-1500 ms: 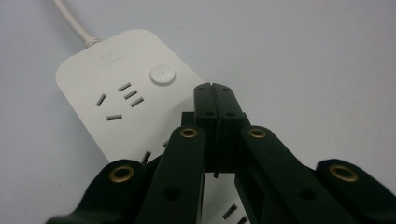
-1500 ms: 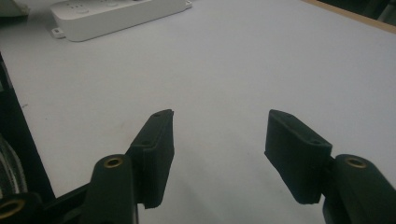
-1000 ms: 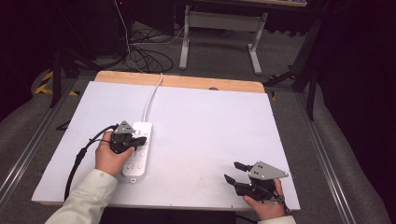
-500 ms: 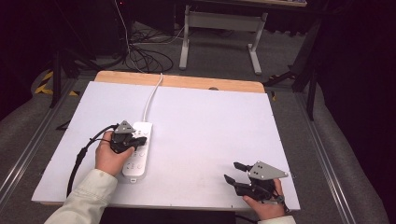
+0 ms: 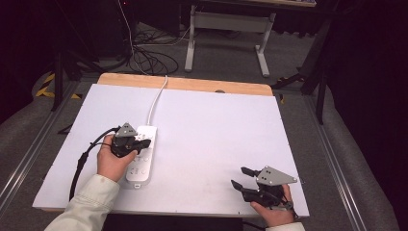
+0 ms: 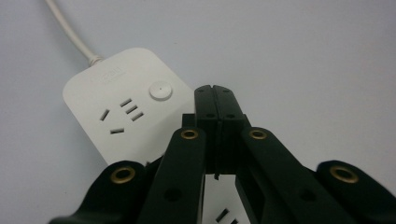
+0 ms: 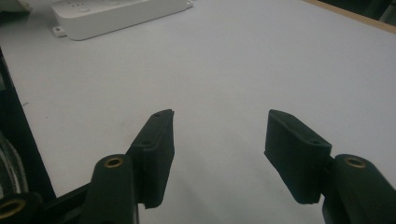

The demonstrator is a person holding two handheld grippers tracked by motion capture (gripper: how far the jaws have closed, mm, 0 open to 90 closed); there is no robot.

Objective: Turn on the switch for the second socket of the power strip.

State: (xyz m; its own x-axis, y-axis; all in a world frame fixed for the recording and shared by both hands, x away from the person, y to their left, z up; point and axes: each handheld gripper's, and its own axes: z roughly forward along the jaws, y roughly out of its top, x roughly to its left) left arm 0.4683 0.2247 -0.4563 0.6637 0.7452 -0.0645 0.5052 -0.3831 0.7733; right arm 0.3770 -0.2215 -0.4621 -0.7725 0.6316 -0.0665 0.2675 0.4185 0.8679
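Note:
A white power strip (image 5: 138,169) lies on the left part of the white table (image 5: 216,130), and its white cord (image 5: 157,100) runs off toward the far edge. My left gripper (image 5: 146,141) hovers over the strip's far half, its jaws pressed together with nothing between them. In the left gripper view the closed tips (image 6: 215,89) sit just right of the strip's round button (image 6: 160,90) and a socket face (image 6: 120,115). My right gripper (image 5: 239,176) rests near the front right corner, pointing left. Its jaws (image 7: 219,122) stand apart over bare table, holding nothing. The strip (image 7: 116,14) lies far ahead of them.
A bare wooden strip (image 5: 192,84) borders the table's far edge. Beyond it, on the floor, are tangled black cables (image 5: 144,57) and a grey metal stand (image 5: 226,29). A black cable (image 5: 79,166) trails from the left gripper along the table's left side.

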